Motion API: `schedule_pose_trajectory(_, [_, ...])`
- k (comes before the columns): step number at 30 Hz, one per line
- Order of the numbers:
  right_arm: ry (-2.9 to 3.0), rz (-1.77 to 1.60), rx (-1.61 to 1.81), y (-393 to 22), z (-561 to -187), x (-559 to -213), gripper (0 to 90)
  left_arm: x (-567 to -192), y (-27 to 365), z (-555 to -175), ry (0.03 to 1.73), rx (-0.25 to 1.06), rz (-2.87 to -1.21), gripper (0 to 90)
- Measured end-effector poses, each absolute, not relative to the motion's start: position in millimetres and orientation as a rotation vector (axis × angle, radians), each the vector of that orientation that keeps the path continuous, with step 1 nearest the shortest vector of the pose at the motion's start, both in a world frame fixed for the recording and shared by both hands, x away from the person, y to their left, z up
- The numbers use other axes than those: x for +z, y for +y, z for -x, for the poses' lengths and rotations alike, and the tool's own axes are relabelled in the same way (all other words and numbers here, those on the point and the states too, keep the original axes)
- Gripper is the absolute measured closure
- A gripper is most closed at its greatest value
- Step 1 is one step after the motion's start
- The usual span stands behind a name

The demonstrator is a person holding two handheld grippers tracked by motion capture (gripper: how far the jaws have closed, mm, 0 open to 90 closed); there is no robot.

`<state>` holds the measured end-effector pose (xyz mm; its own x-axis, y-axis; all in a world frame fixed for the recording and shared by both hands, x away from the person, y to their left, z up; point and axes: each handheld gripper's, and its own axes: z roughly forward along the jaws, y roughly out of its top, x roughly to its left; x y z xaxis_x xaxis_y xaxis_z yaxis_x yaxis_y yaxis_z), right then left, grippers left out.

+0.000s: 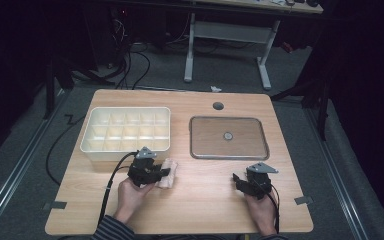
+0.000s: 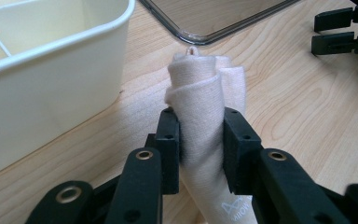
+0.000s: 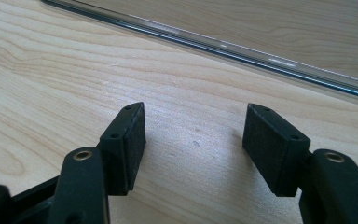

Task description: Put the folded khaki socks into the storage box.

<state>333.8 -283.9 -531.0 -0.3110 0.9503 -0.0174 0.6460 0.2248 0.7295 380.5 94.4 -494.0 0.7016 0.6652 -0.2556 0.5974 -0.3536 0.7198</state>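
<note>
A: What is the biggest thing here?

B: The wooden table (image 1: 200,210). On its far left stands a cream box (image 1: 126,131) split into many small compartments. On the far right lies a clear flat lid (image 1: 228,138) with a small round knob at its middle, and beyond it there is a dark round hole (image 1: 218,106) in the tabletop.

A: And nearer the person?

B: Two hands come in from the bottom edge. The left hand (image 1: 130,195), in a striped sleeve, holds the left gripper (image 1: 166,172) just in front of the box. The right hand (image 1: 259,207) holds the right gripper (image 1: 237,180) in front of the lid, well apart from the left one.

A: What is the left claw doing?

B: It pinches a rolled, pale pink cloth (image 2: 205,116). In the left gripper view the two black jaws press on either side of the roll, which lies on the table (image 2: 298,116) beside the near corner of the box (image 2: 51,70), with the lid's corner (image 2: 214,32) beyond it. Some faint printing shows on the cloth's near end; I cannot read it.

A: And the right claw?

B: Spread wide, with nothing between the jaws. In the right gripper view (image 3: 193,135) they stand low over bare wood (image 3: 74,70), and the edge of the lid (image 3: 223,44) runs across just ahead.
</note>
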Motion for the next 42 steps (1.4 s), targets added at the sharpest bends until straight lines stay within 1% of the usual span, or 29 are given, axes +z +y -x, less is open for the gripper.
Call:
schedule_pose_trajectory(13, [2.039,-1.466,0.868,-283.8,-333.7,-531.0,39.3,-492.3,101.6,-380.7,0.978,0.101,-2.075,71.2])
schedule_pose_trajectory(42, [2.039,-1.466,0.868,-283.9,-333.7,-531.0,39.4,-477.5,133.6,-373.3,0.999,0.101,-2.016,71.1])
